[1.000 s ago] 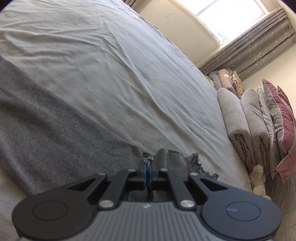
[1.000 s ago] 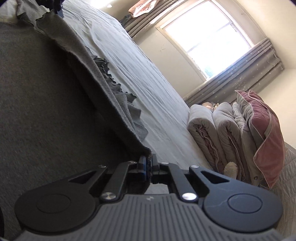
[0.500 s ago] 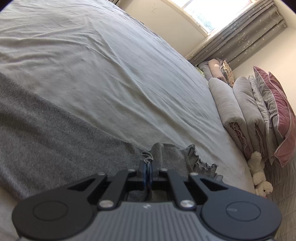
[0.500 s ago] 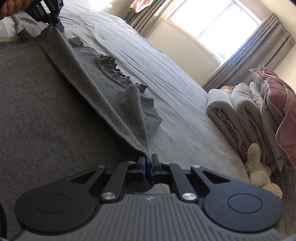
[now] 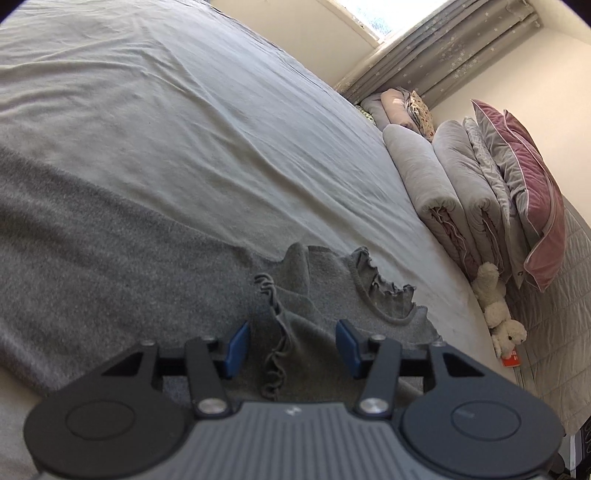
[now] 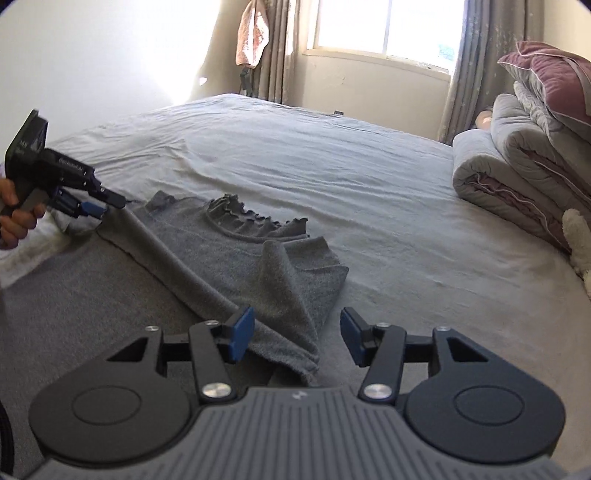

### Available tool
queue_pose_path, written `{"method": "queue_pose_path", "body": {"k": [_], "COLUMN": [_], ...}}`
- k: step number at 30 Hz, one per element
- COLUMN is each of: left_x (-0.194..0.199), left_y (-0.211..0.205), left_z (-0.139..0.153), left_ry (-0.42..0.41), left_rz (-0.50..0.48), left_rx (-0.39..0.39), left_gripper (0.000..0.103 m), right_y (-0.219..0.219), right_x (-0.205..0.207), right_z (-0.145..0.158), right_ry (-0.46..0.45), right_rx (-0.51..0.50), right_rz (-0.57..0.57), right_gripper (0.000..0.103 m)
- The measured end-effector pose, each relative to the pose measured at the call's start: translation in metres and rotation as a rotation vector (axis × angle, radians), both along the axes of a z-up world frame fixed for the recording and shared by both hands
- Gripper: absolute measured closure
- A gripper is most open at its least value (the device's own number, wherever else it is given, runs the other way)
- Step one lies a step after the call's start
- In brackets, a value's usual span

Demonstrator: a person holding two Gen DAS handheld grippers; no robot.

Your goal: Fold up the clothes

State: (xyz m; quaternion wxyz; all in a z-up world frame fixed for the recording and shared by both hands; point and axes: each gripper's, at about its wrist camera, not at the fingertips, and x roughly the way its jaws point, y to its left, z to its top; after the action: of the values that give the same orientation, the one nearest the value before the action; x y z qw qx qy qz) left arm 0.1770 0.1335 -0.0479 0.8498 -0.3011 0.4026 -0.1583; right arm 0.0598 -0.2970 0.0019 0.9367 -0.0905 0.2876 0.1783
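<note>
Left gripper [image 5: 291, 345]: blue-padded jaws spread apart, having just been opening; a ruffled edge of the grey knit garment [image 5: 147, 266] lies between the pads, and neither pad presses on it. Seen from the right wrist view, this same tool [image 6: 98, 205] is held in a person's hand [image 6: 14, 218] at the frame's left edge, its tip at the garment's far corner.

Right gripper [image 6: 297, 336]: jaws likewise parted and just been opening; a loose folded flap of the grey cloth runs past the left pad and ends in the gap, not pinched.

Garment: a grey knit top [image 6: 236, 258] with a frilled neckline [image 6: 255, 221], spread on the bed and partly doubled over. One folded edge runs on a slant from the left gripper's tip down to the right gripper. A raised peak of cloth stands just ahead of the right jaws.

Position relative to grippers: cloth sits directly under and in front of both tools; the neckline lies ahead and to the right of the left gripper, and ahead and slightly left of the right one.

Bed sheet [image 6: 369, 192]: pale grey, rumpled, bare beyond the garment.

Bedding stack [image 5: 454, 199]: rolled grey quilts along the right side, with a dusty-pink pillow [image 5: 532, 192] on top.

Soft toy [image 5: 498, 314]: cream plush animal at the foot of the quilts.

Background: sunlit window [image 6: 384, 29] with grey curtains [image 6: 476, 55].
</note>
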Motion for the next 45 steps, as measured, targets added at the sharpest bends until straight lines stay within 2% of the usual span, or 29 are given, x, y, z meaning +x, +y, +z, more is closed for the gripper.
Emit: {"method": "queue_pose_path", "body": {"k": [1, 3, 6, 9, 10, 13, 15, 17, 20, 23, 24, 27, 30, 31, 33, 35, 38, 41, 44, 45], "left_x": [0.004, 0.01, 0.014, 0.014, 0.014, 0.015, 0.016, 0.017, 0.017, 0.024, 0.029, 0.04, 0.042, 0.04, 0.033, 0.025, 0.013, 0.003, 0.0, -0.001], "left_y": [0.002, 0.002, -0.003, -0.006, -0.007, -0.006, -0.007, -0.008, -0.009, -0.013, -0.015, -0.018, -0.013, -0.009, -0.001, 0.002, 0.0, -0.004, -0.01, -0.011], "left_z": [-0.001, -0.002, -0.005, -0.008, -0.009, -0.011, -0.011, -0.009, -0.001, 0.0, -0.001, -0.011, -0.01, -0.01, -0.007, -0.004, -0.004, -0.003, -0.001, 0.0], "left_ry": [0.004, 0.01, 0.009, -0.003, -0.007, -0.016, -0.021, -0.036, -0.099, -0.113, -0.105, -0.058, -0.03, -0.019, -0.014, -0.017, -0.018, -0.018, -0.019, -0.018], "left_rz": [0.015, 0.025, 0.017, 0.024, 0.026, 0.03, 0.03, 0.022, 0.011, 0.018, 0.019, 0.01, 0.012, 0.011, 0.003, -0.016, -0.058, -0.095, -0.099, -0.101], "left_rx": [-0.014, -0.023, -0.003, 0.013, 0.012, 0.012, 0.015, 0.02, 0.03, 0.075, 0.093, 0.127, 0.079, 0.049, -0.013, -0.037, -0.018, 0.017, 0.073, 0.078], "left_gripper": [0.054, 0.07, 0.084, 0.094, 0.095, 0.097, 0.098, 0.098, 0.099, 0.099, 0.099, 0.098, 0.095, 0.091, 0.072, 0.067, 0.067, 0.068, 0.076, 0.076], "right_y": [-0.002, -0.004, -0.007, -0.011, -0.012, -0.012, -0.013, -0.013, -0.012, -0.01, -0.009, -0.015, -0.016, -0.018, -0.023, -0.026, -0.024, -0.013, 0.002, 0.008], "right_x": [0.008, 0.033, 0.063, 0.091, 0.098, 0.116, 0.12, 0.12, 0.111, 0.111, 0.115, 0.127, 0.127, 0.124, 0.115, 0.103, 0.078, 0.05, 0.028, 0.022], "right_z": [0.0, -0.005, -0.017, -0.032, -0.038, -0.052, -0.057, -0.055, -0.041, -0.04, -0.045, -0.062, -0.058, -0.054, -0.044, -0.036, -0.024, -0.015, -0.01, -0.011], "right_ry": [0.001, 0.022, 0.062, 0.118, 0.135, 0.171, 0.168, 0.156, 0.036, -0.012, -0.002, 0.065, 0.08, 0.083, 0.064, 0.056, 0.035, 0.017, 0.02, 0.026], "right_rx": [0.024, 0.033, 0.067, 0.145, 0.17, 0.221, 0.254, 0.274, 0.234, 0.169, 0.145, 0.156, 0.156, 0.162, 0.179, 0.197, 0.189, 0.154, 0.089, 0.059], "right_rz": [-0.027, -0.076, -0.124, -0.15, -0.16, -0.181, -0.178, -0.177, -0.219, -0.265, -0.284, -0.305, -0.299, -0.303, -0.32, -0.313, -0.271, -0.193, -0.086, -0.051], "right_gripper": [0.049, 0.049, 0.049, 0.05, 0.051, 0.064, 0.093, 0.097, 0.099, 0.101, 0.101, 0.101, 0.1, 0.1, 0.087, 0.083, 0.061, 0.061, 0.061, 0.061]}}
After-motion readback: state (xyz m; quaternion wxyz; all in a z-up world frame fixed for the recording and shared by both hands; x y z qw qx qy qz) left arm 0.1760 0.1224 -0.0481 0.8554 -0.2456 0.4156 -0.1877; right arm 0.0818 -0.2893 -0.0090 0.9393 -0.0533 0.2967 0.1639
